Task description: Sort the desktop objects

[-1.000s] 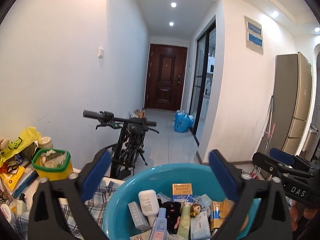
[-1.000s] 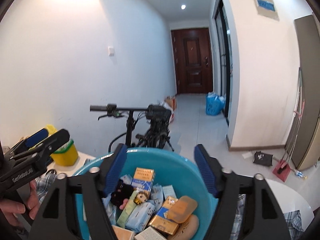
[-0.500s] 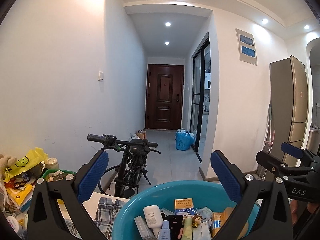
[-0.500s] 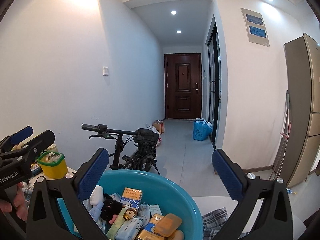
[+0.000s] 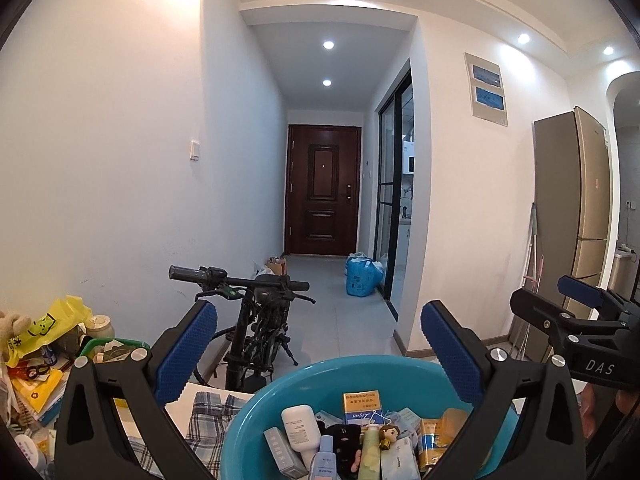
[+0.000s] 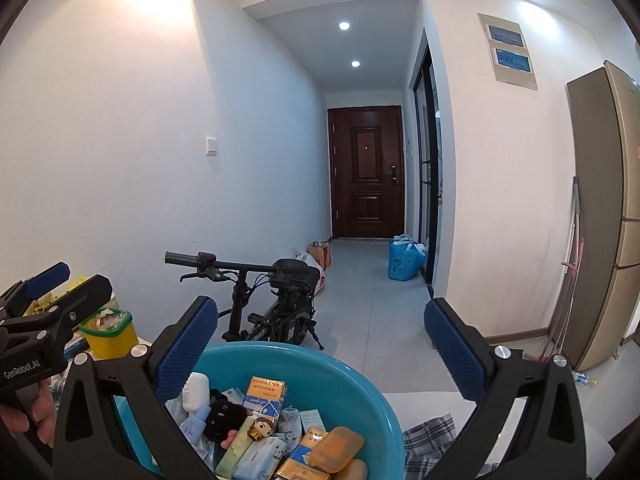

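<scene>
A teal plastic basin (image 5: 288, 384) sits on the table, filled with several small items: a white bottle (image 5: 299, 426), an orange-and-white box (image 5: 361, 405), a small doll figure (image 5: 387, 435), tissue packs and a black pouch. It also shows in the right wrist view (image 6: 352, 376), with orange soap cases (image 6: 334, 446). My left gripper (image 5: 318, 350) is open and empty, raised above the basin's near side. My right gripper (image 6: 320, 346) is open and empty, also above the basin. Each gripper appears at the edge of the other's view.
A yellow tub with a green rim (image 6: 108, 332) and a pile of yellow bags and clutter (image 5: 36, 356) lie at the table's left. A plaid cloth (image 5: 208, 404) lies under the basin. A black bicycle (image 5: 256, 320) stands beyond the table. A fridge (image 5: 576, 216) is at right.
Both grippers have risen and tilted upward, so the basin sits lower in both views. The right gripper's jaws opened wider. Nothing was picked up.
</scene>
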`<action>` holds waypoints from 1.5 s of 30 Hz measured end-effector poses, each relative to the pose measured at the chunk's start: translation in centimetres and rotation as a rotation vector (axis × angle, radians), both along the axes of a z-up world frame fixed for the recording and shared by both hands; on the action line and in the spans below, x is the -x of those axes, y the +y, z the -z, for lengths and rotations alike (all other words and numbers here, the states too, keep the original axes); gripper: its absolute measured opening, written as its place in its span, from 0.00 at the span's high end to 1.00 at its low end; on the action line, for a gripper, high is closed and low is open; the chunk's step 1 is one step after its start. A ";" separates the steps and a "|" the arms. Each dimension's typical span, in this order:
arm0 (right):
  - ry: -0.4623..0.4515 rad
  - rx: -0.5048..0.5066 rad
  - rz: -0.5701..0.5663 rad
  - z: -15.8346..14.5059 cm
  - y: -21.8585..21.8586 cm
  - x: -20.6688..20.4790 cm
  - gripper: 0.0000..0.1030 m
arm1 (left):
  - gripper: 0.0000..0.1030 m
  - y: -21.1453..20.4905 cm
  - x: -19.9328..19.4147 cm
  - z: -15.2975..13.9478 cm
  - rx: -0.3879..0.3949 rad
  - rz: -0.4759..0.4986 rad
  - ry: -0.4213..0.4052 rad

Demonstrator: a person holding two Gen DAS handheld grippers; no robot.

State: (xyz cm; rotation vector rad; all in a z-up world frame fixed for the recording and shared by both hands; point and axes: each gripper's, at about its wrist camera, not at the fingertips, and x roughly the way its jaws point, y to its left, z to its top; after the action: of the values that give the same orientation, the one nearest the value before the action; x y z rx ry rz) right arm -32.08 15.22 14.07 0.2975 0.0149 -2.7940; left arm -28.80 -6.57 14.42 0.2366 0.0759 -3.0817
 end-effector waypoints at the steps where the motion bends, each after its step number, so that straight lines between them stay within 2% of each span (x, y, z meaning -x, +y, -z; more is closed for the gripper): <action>1: 0.002 -0.005 0.001 0.0 0.0 0.0 0.00 | 0.00 -0.1 -0.1 0.0 0.001 -0.003 0.002; 6: -0.001 -0.013 0.004 0.1 0.2 0.1 0.00 | 0.00 -0.6 -0.2 0.0 -0.014 -0.005 0.001; 13: -0.044 0.046 -0.017 -0.7 1.3 -0.4 0.00 | 0.00 -0.5 -1.5 -1.0 -0.046 0.010 0.006; 17: -0.026 0.093 -0.033 -2.1 2.1 -2.3 0.00 | 0.00 0.0 -3.5 -2.6 0.019 0.007 0.045; 19: 0.002 0.094 -0.037 -2.9 2.4 -3.4 0.00 | 0.00 -0.2 -4.9 -3.4 0.037 -0.024 0.092; 21: 0.021 0.109 -0.046 -3.3 2.8 -4.3 0.00 | 0.00 -0.7 -6.0 -3.6 -0.007 -0.034 0.113; 24: 0.011 0.118 -0.057 -3.4 3.0 -4.6 0.00 | 0.00 -1.3 -6.6 -3.7 -0.070 0.032 0.068; 26: -0.015 0.118 -0.045 -3.5 3.1 -4.5 0.00 | 0.00 -1.2 -6.9 -3.9 -0.076 0.049 0.041; 29: -0.027 0.126 -0.047 -3.8 3.4 -4.9 0.00 | 0.00 -0.6 -7.9 -4.5 -0.059 0.041 0.048; 33: 0.008 0.094 -0.036 -4.9 3.5 -6.8 0.00 | 0.00 0.1 -9.5 -5.0 -0.032 0.029 0.065; 41: 0.085 0.058 -0.022 -7.4 3.8 -11.5 0.00 | 0.00 0.8 -13.0 -6.3 -0.031 0.009 0.073; 45: 0.109 0.043 0.000 -8.0 3.9 -13.7 0.00 | 0.00 0.3 -14.8 -6.9 -0.071 0.007 0.081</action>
State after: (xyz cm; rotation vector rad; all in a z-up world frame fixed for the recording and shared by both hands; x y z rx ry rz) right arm -18.40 19.14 22.03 0.1347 -0.0192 -2.8029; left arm -14.03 -6.23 21.30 0.1154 0.1881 -3.0982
